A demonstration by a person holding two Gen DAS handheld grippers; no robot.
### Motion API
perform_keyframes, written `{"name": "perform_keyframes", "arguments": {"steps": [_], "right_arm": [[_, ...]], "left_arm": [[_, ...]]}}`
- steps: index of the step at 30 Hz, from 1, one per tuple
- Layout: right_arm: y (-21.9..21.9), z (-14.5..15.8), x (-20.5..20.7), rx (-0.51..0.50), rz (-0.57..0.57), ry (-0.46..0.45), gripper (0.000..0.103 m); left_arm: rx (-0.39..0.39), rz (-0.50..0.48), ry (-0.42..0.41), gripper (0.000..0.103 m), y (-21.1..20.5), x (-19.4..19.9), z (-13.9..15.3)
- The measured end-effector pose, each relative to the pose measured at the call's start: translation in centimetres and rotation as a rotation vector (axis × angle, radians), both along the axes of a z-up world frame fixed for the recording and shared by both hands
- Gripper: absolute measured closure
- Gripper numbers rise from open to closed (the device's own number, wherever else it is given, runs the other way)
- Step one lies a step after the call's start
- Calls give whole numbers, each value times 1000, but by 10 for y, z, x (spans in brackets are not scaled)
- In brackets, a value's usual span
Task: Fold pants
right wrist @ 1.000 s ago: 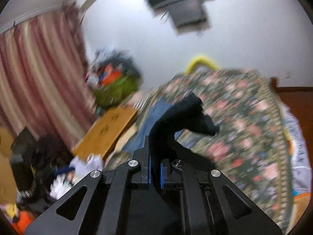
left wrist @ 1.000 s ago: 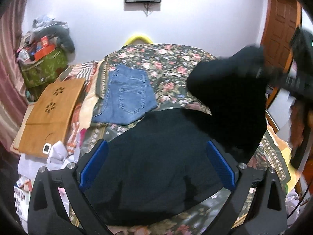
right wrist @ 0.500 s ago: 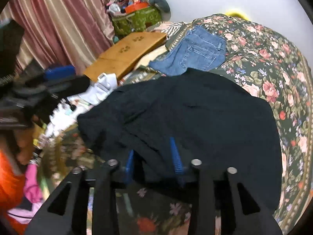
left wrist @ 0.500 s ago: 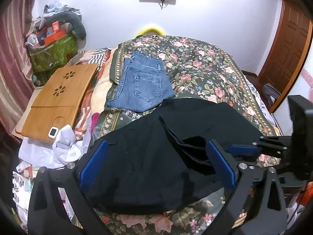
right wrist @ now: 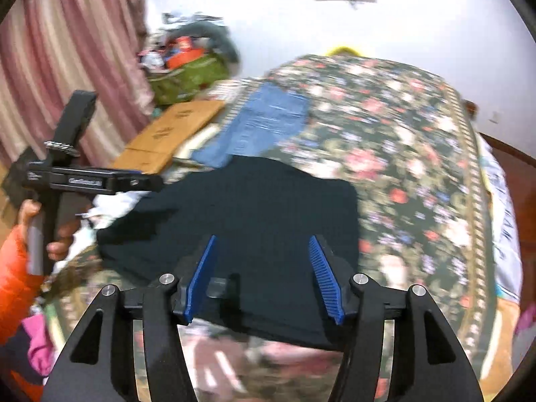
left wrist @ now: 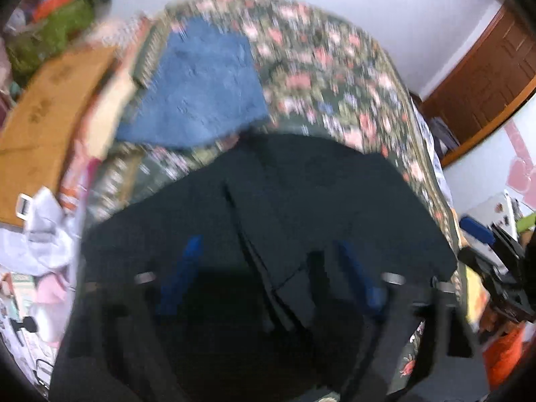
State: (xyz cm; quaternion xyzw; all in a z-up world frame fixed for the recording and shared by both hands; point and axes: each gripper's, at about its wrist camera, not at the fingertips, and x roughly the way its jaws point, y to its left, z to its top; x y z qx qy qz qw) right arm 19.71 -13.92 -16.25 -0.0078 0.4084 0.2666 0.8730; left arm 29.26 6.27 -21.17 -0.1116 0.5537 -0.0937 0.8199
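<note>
Black pants [left wrist: 301,207] lie folded over on the floral bed, also in the right wrist view [right wrist: 254,207]. My left gripper [left wrist: 268,268] is open just above the pants' near edge; the view is blurred by motion. My right gripper [right wrist: 263,261] is open and empty over the pants' near edge, with blue pads [right wrist: 201,278] apart. The left gripper's body [right wrist: 83,177] shows at the left of the right wrist view, held by a hand.
Folded blue jeans [left wrist: 201,87] lie further up the floral bedspread [right wrist: 402,154]. A wooden lap board [left wrist: 43,107] and white cloth [left wrist: 43,234] lie at the bed's left. A pink curtain [right wrist: 67,50] and a brown door [left wrist: 485,80] flank the bed.
The right gripper let go of the black pants after laying the held part over, and has opened wide. The left gripper has moved closer and lower over the pants.
</note>
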Motion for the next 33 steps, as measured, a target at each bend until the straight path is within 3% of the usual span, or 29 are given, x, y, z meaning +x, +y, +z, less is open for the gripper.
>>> {"name": "perform_keyframes", "arguments": {"steps": [1, 2, 5, 6, 7, 10, 14, 17, 20, 22, 23, 25, 26, 29, 33], "right_arm": [[-5, -6, 3, -10, -18, 5, 50], [-10, -16, 8, -20, -38, 18, 50], [-21, -36, 16, -32, -64, 75, 50], [-23, -45, 19, -31, -65, 109, 50], [-25, -52, 20, -23, -60, 139, 50], [-30, -57, 22, 11, -52, 174, 47], [-27, -57, 22, -8, -32, 170, 47], [-29, -58, 21, -3, -31, 172, 47], [-28, -57, 21, -20, -29, 167, 47], [-27, -53, 20, -40, -25, 151, 47], [-26, -49, 19, -48, -24, 136, 47], [-25, -39, 19, -53, -22, 101, 47], [-23, -32, 21, -51, -19, 84, 47], [-15, -18, 31, -54, -8, 46, 47], [1, -7, 52, -49, 11, 8, 46]], "left_arm": [[-19, -18, 36, 52, -4, 4, -8], [-26, -30, 62, 55, -7, 6, -14], [9, -37, 27, 64, -15, 3, -13], [26, -34, 14, 79, -17, 1, -9], [41, -37, -1, 84, -21, 0, -5], [112, -69, -62, 91, -34, -2, 10], [239, -94, -196, 92, -52, -2, 36], [280, -104, -218, 92, -58, 3, 40], [370, -104, -160, 87, -57, 12, 12], [385, -110, -87, 78, -51, 14, -11], [389, -109, -100, 76, -49, 12, -15], [450, -92, -142, 50, -48, 6, -11], [487, -91, -163, 46, -49, 5, -4], [474, -103, -231, 43, -50, 1, 18], [378, -113, -282, 25, -55, 4, 41]]}}
